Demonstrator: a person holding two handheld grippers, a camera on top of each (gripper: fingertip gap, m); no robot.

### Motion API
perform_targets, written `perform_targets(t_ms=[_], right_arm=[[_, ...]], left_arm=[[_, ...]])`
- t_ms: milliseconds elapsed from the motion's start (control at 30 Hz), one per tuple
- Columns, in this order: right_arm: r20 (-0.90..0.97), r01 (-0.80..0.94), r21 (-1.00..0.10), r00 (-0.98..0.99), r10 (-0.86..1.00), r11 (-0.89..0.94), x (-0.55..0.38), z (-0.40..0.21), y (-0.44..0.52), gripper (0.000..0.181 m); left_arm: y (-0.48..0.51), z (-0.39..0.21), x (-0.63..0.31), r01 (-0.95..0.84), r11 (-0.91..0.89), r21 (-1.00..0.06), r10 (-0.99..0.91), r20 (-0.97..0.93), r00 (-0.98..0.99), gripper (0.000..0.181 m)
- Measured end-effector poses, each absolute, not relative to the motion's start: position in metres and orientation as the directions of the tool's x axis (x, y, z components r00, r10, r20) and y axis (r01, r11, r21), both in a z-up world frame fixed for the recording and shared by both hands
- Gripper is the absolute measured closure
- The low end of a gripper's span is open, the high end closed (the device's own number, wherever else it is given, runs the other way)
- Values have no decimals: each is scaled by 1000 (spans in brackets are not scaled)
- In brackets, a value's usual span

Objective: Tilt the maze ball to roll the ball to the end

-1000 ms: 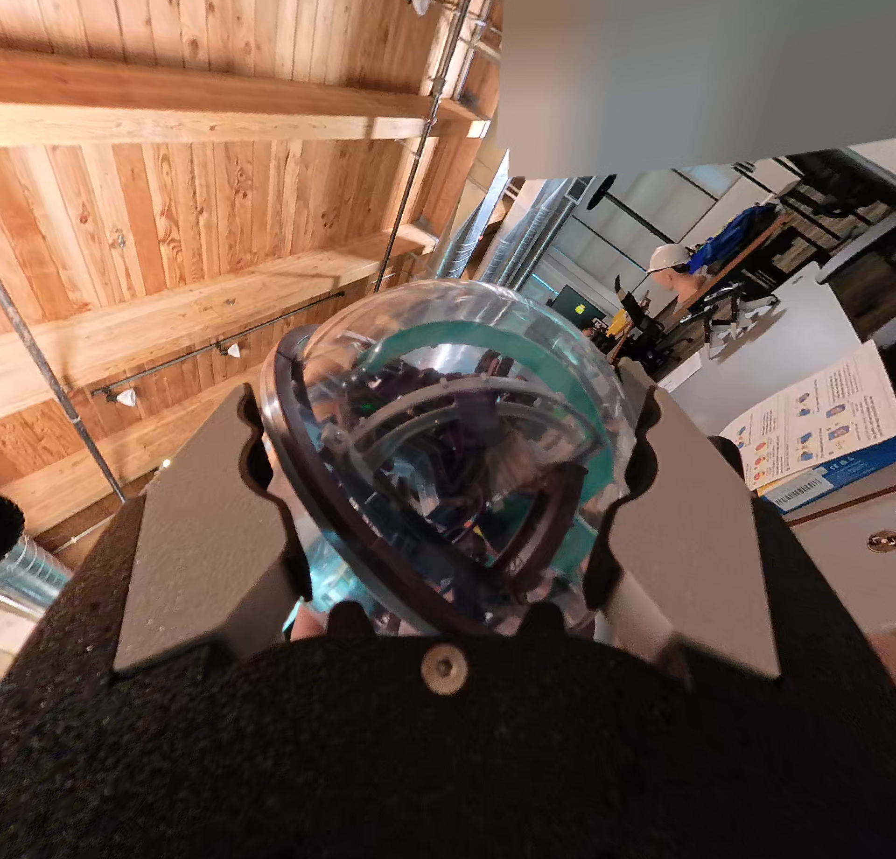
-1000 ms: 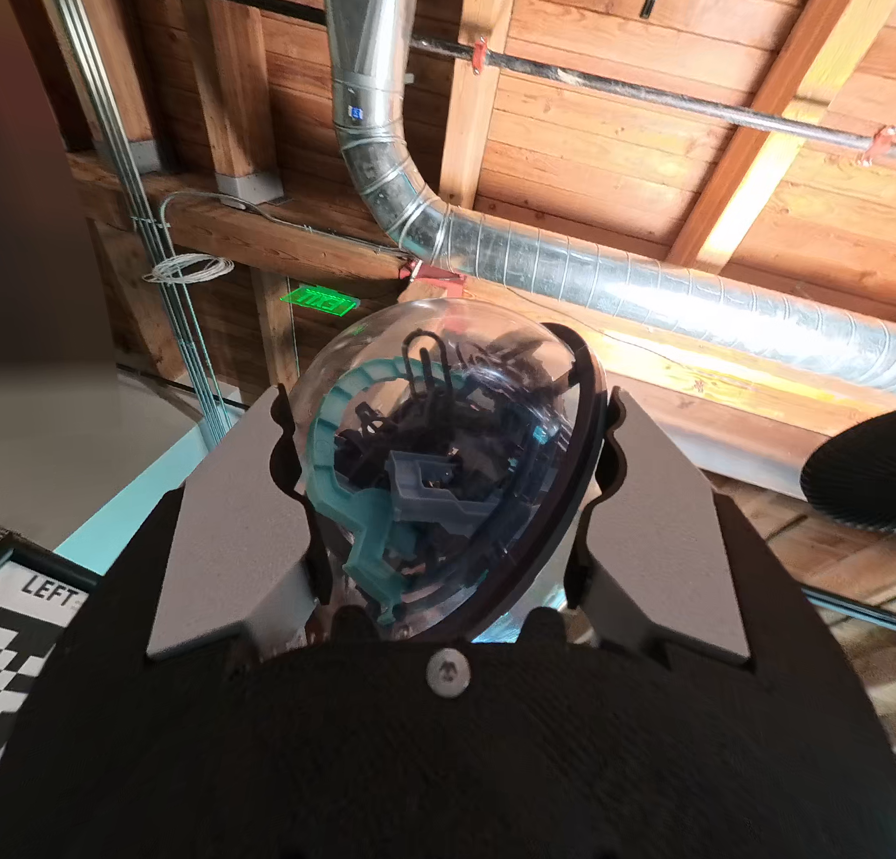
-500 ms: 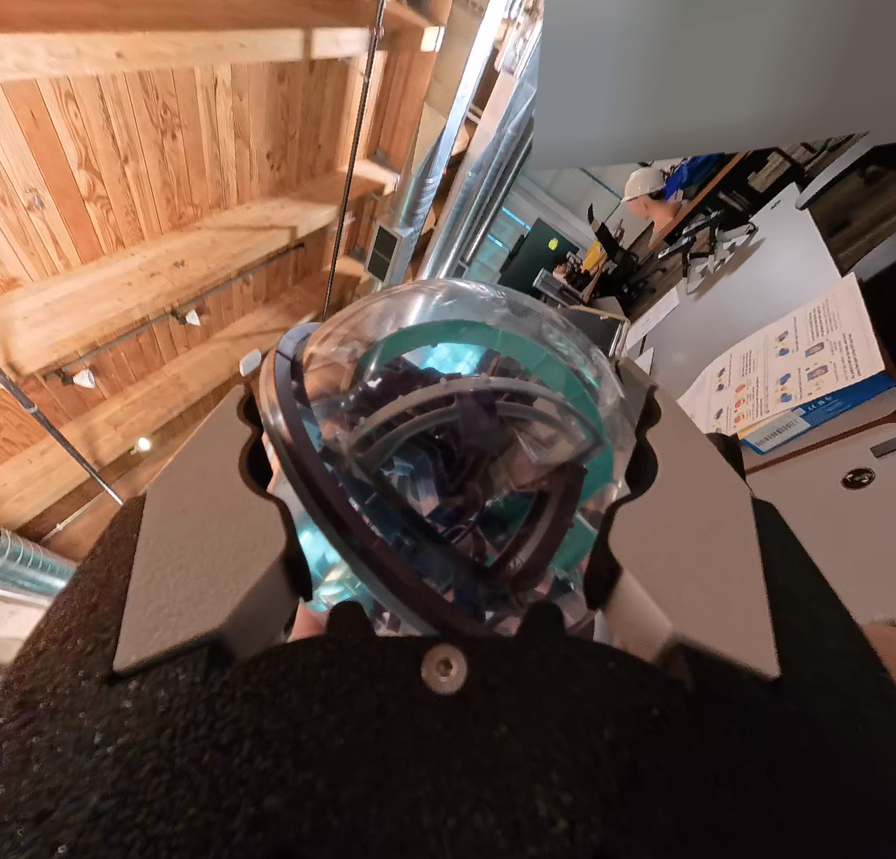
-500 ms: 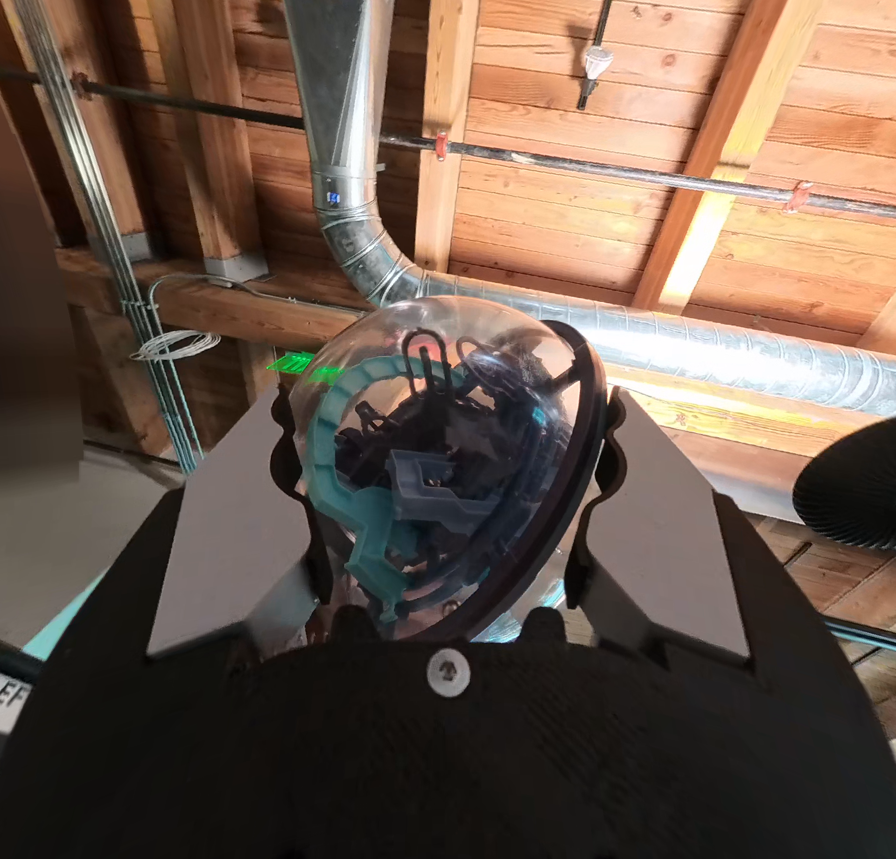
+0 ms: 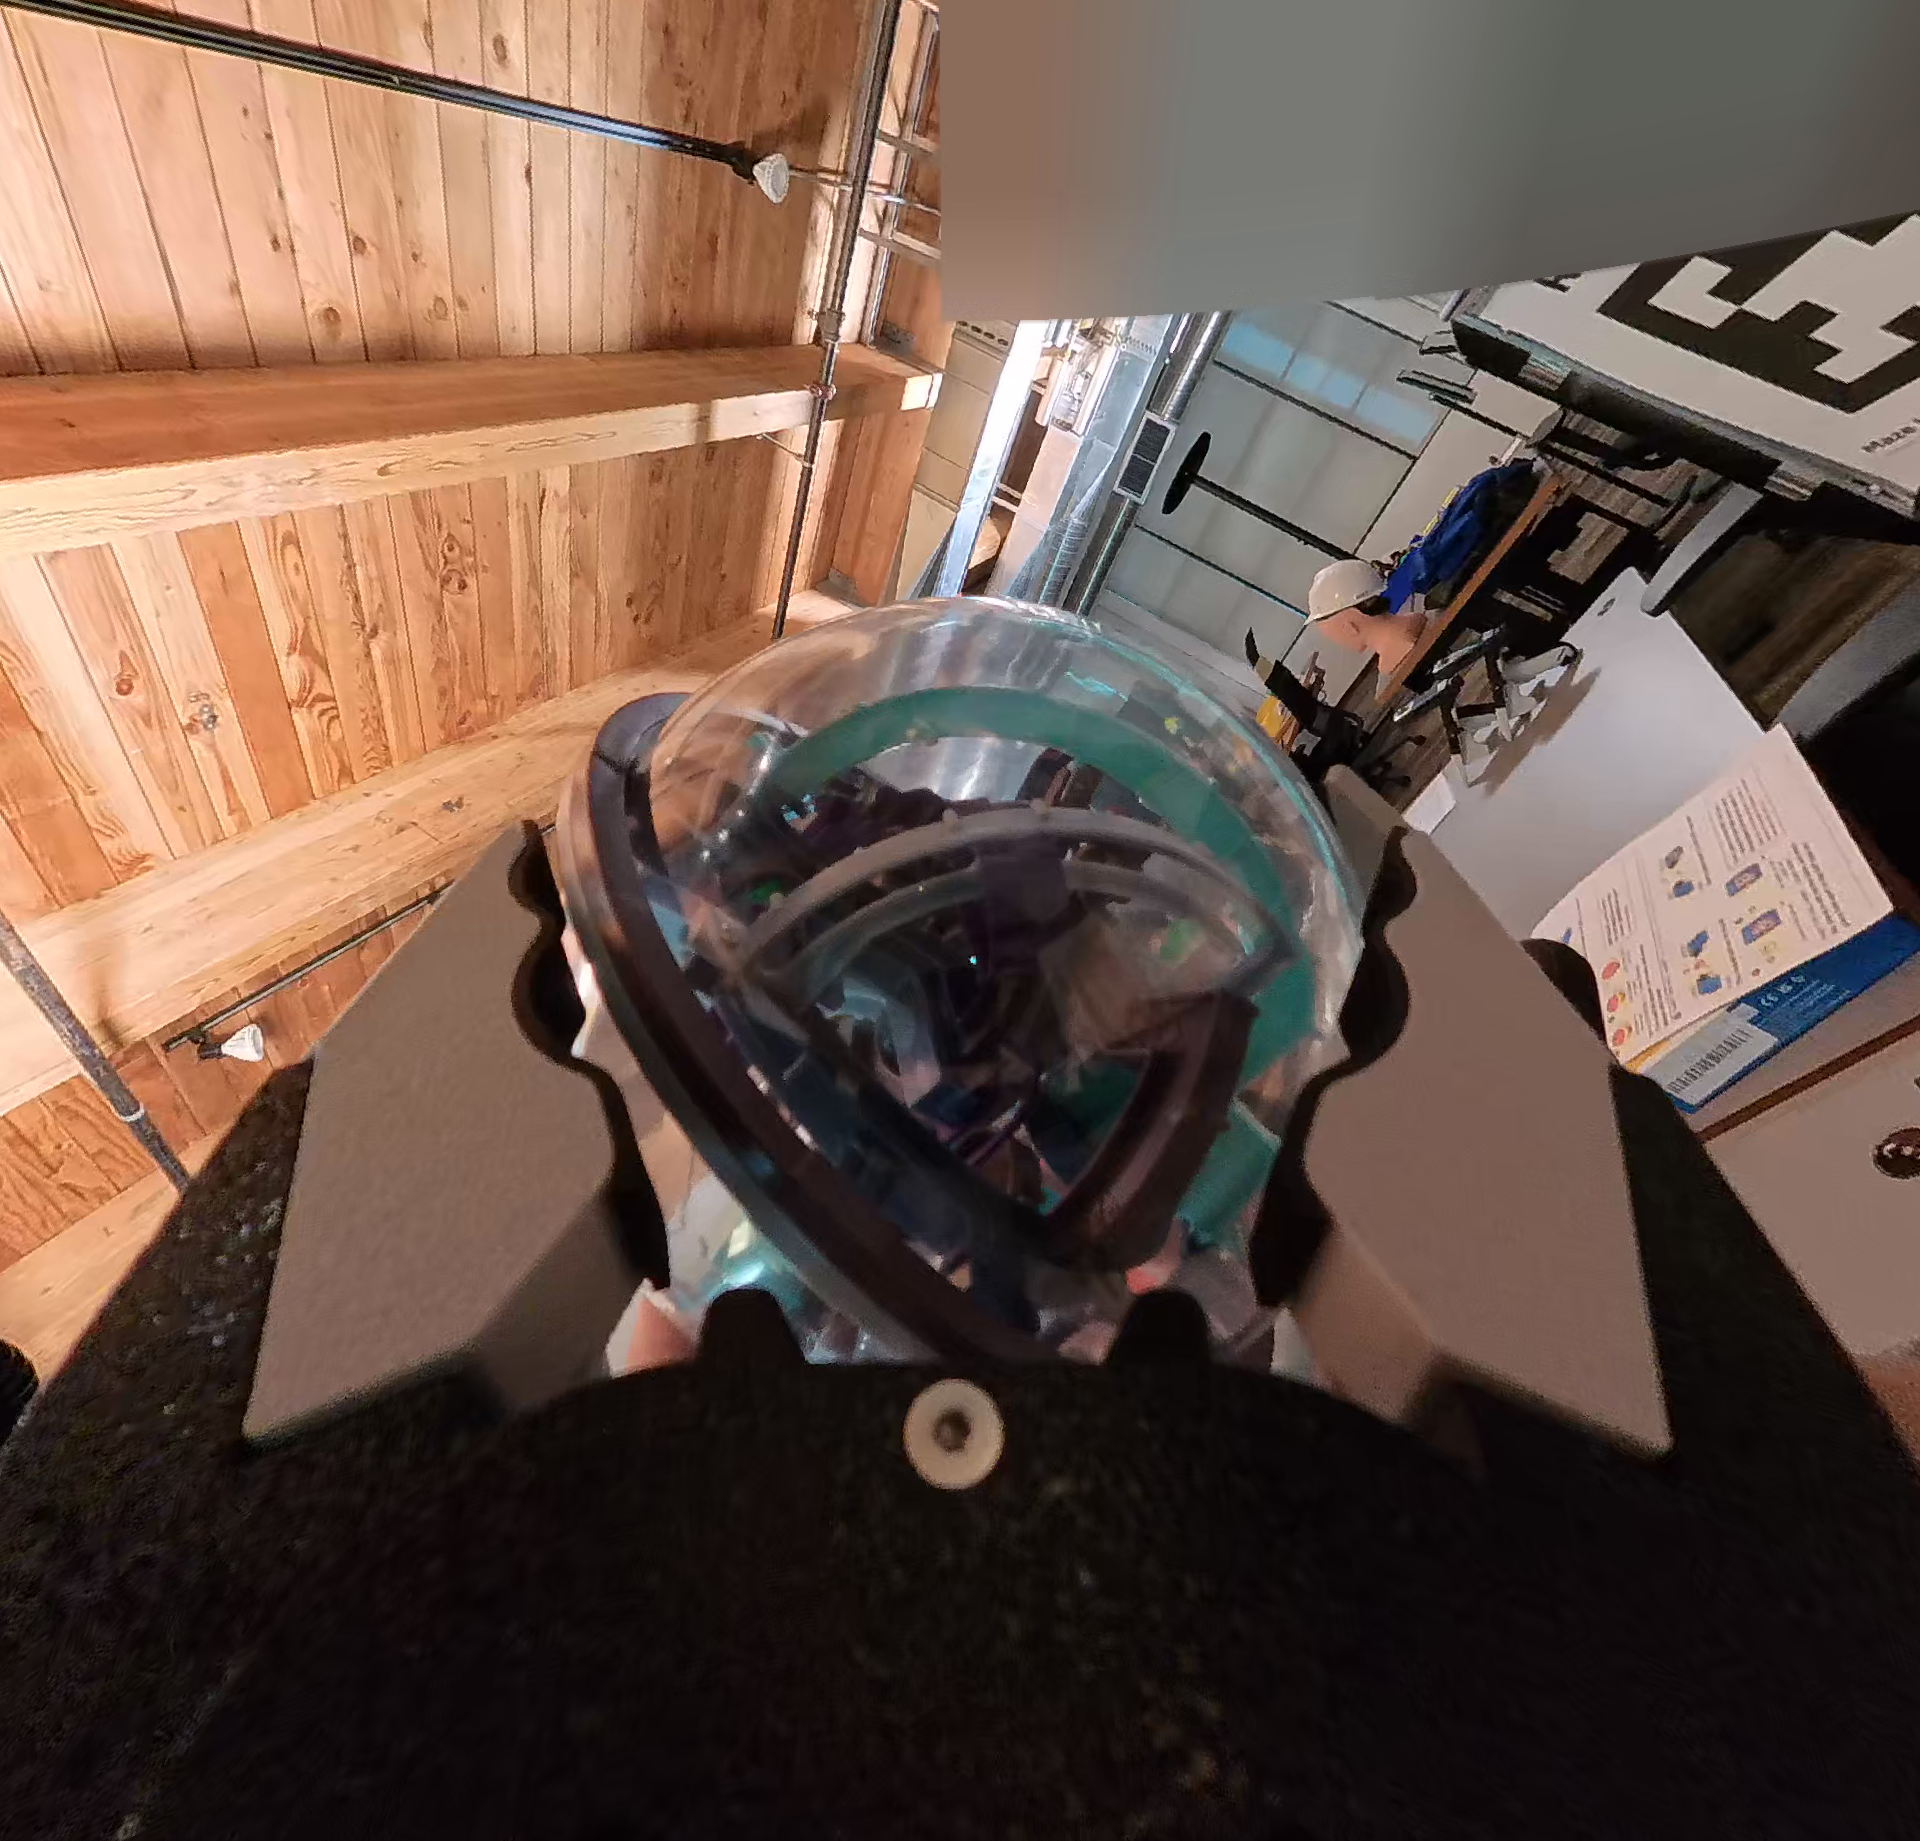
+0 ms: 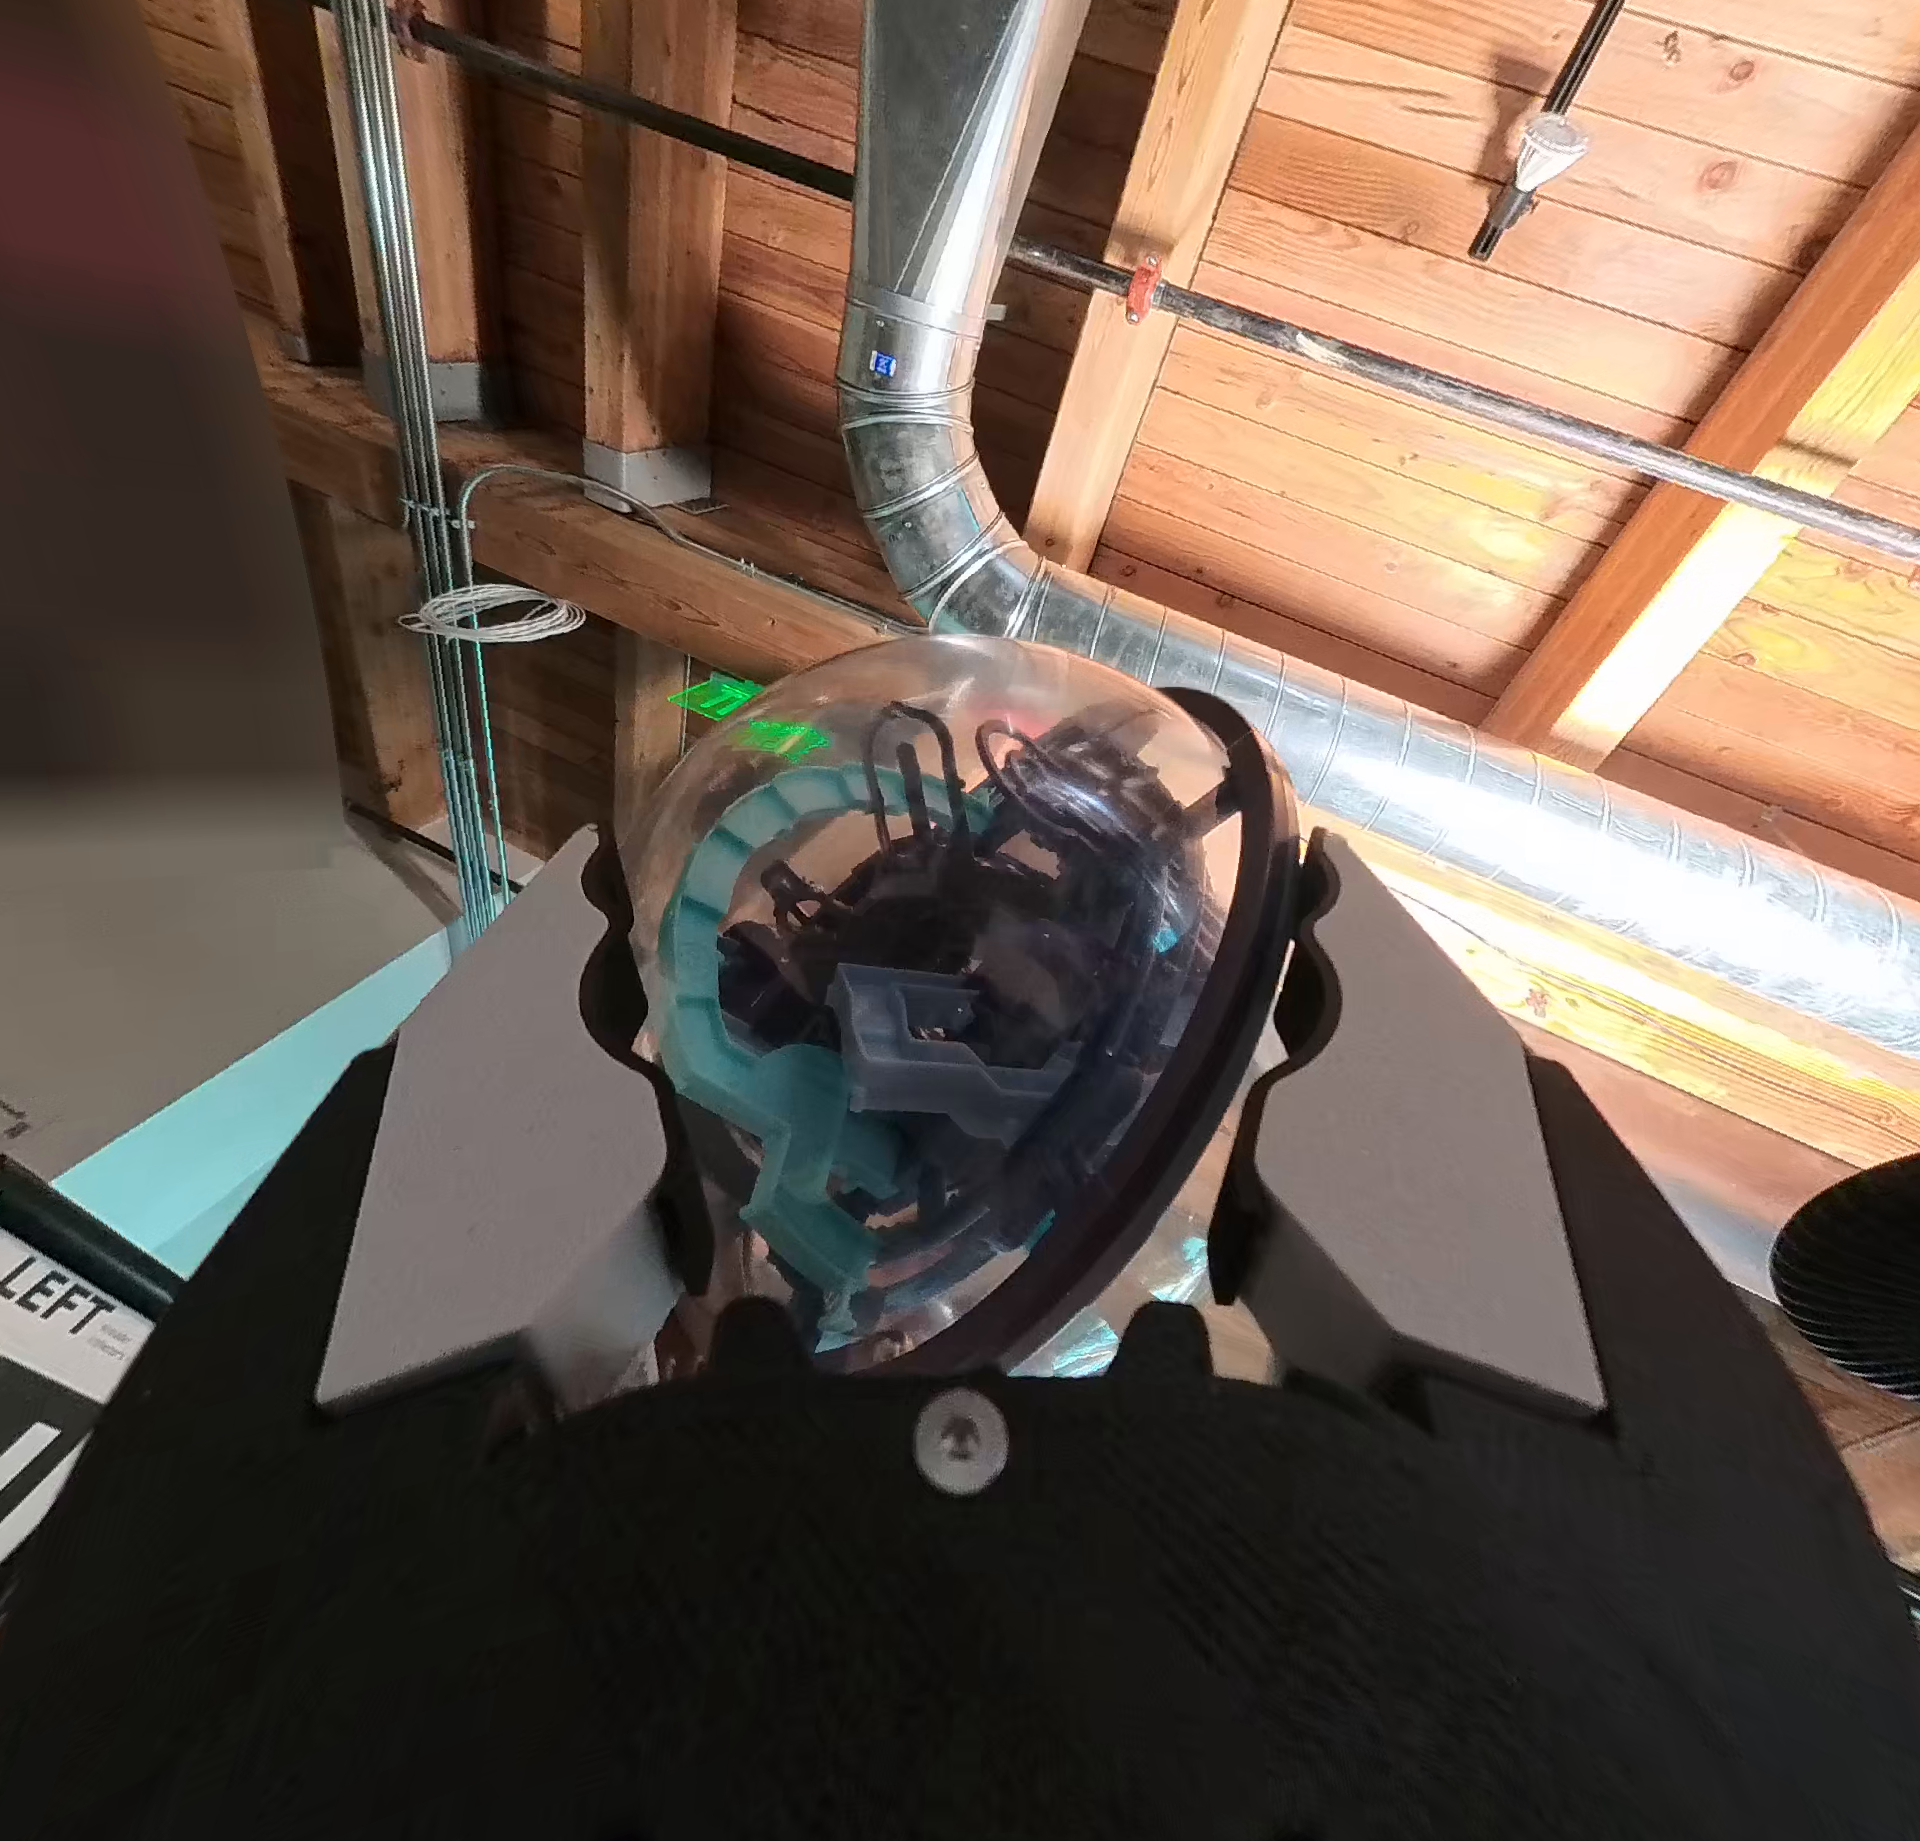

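Observation:
The maze ball (image 5: 966, 960) is a clear sphere with a dark equator ring and teal, grey and black tracks inside. It is held up in the air, and both wrist views look up past it at the ceiling. My left gripper (image 5: 951, 856) is shut on it, with a grey finger pressed on each side. My right gripper (image 6: 956, 846) is shut on the same maze ball (image 6: 935, 960) from the other side. The equator ring runs tilted in both views. I cannot make out the small ball inside.
A wooden plank ceiling with beams (image 5: 416, 441) is overhead, and a silver duct (image 6: 1455, 804) crosses it. At the right of the left view are a white table (image 5: 1662, 711) with a printed leaflet (image 5: 1714, 939) and a black-and-white marker board (image 5: 1714, 326). A black ribbed object (image 6: 1849, 1272) is at the right edge.
Both grippers have swung together with the maze ball, so the ceiling and room shift in both views. The grip on the ball is unchanged.

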State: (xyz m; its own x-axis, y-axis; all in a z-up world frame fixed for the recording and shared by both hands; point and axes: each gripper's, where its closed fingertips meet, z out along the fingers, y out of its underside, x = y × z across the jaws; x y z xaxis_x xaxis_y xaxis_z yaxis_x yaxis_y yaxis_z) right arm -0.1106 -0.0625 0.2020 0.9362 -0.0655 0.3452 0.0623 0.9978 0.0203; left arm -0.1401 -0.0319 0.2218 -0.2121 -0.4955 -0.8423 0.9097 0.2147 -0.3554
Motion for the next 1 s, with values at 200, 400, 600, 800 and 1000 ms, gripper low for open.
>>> perform_targets(t_ms=[200, 400, 600, 800, 1000], right_arm=[[389, 88, 48, 916, -100, 995, -123, 206, -64, 58], [375, 93, 107, 918, -127, 990, -133, 209, -70, 58], [332, 28, 152, 940, -78, 988, -124, 211, -75, 58], [352, 28, 166, 932, -86, 986, -127, 212, -80, 58], [379, 43, 200, 918, -117, 979, -134, 214, -88, 58]], left_arm=[[-33, 225, -153, 938, 181, -294, -480, -859, -176, 36], [-40, 231, -163, 937, 200, -287, -420, -889, -183, 36], [-49, 235, -155, 908, 282, -311, -391, -901, -187, 36], [-54, 237, -159, 917, 282, -284, -376, -912, -167, 36], [-62, 239, -167, 933, 268, -240, -342, -929, -141, 36]])
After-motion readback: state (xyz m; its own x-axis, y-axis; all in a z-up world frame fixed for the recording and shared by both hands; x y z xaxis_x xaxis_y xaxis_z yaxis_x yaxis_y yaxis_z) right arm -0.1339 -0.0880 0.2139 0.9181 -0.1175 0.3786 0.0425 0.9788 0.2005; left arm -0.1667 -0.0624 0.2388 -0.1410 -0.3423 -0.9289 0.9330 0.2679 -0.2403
